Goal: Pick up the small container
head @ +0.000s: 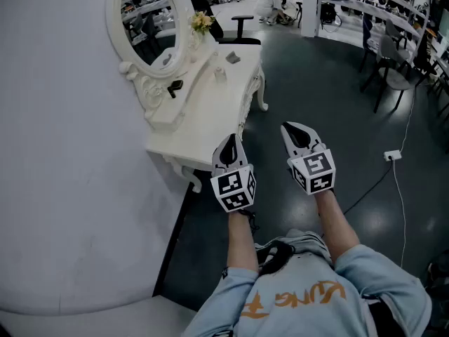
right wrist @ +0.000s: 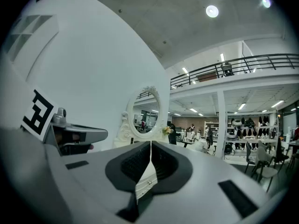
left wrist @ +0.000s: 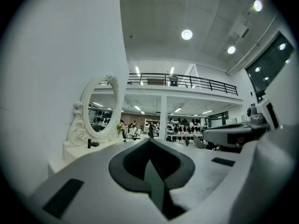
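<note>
Closest to the camera are the person's forearms in light blue sleeves, both stretched forward over the dark floor. The white hand-held left gripper (head: pixel 231 142) has its jaws pressed together with nothing between them. The matching right gripper (head: pixel 289 128) is the same, pads meeting and empty. My guess is they're carried closed like that because there's nothing to grab yet; this looks like the walk-up, not the pick.

Just ahead of the left gripper is the near corner of an ornate white vanity table (head: pixel 203 118) pushed against the curved white wall. Neither gripper is over the tabletop yet.

Further along the table, about midway back, sits what I take to be the small pale container (head: pixel 219 74), standing on its own and well apart from both grippers. It's too small to tell the shape. A small black item (head: pixel 174 87) lies nearer the base of the oval mirror in its carved white frame (head: pixel 147 20), and some yellow flowers (head: pixel 202 22) sit at the far end.

Next I'd expect one gripper to need to spread its jaws and reach past that near corner.
</note>
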Demonstrator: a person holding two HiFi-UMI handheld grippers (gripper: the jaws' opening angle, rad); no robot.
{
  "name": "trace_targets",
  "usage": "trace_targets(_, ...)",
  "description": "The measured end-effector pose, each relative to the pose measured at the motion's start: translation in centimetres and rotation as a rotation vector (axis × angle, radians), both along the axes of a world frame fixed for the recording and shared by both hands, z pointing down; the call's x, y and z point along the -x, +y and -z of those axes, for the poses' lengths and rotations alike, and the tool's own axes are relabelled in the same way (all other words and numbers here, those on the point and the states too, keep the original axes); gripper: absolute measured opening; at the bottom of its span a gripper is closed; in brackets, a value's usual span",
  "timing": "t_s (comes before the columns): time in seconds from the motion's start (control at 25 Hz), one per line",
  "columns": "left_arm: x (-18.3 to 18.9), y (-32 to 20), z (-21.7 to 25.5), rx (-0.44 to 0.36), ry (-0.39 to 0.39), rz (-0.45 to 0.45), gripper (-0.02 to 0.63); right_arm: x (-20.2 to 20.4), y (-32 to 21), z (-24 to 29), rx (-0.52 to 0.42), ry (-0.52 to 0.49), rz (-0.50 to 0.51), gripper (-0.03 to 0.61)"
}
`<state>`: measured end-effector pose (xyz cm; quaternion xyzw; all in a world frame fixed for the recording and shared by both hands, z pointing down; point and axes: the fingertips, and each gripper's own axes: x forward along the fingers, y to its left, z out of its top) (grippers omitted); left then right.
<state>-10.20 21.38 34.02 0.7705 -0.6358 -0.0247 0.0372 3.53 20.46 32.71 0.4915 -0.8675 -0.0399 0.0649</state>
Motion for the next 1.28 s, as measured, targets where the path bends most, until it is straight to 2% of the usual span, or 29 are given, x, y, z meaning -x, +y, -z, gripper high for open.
trace_targets(0.28,1.2,-0.6,-0.1,0.001,0.005,0.008,0.02,0.9,-0.1,0.1,-0.013,0.008,0.016,0.029)
trace_targets(0.52,1.5,-0.9,-1.3,0.05,0.003,0.005,0.02,-1.0,-0.8,0.4,-0.026,-0.048,-0.072,0.029)
trace_targets(0.72,2.6,-1.8,-2.1,0.079,0.05,0.036,0.02,-1.3,-1.0,0.0,-0.015,-0.033,-0.067,0.029)
trace_targets(1.08,-0.9,-4.3,-3.2,0.101,0.037,-0.021,0.02,-5.8,-2.8,-1.6,0.033,-0.067,-0.131,0.029)
trace_targets(1.28,-1.2,-6.8,-5.5,0.135,0.005,-0.019,0.02,-5.4,-6.6,-4.3,0.087,-0.111,-0.112,0.029)
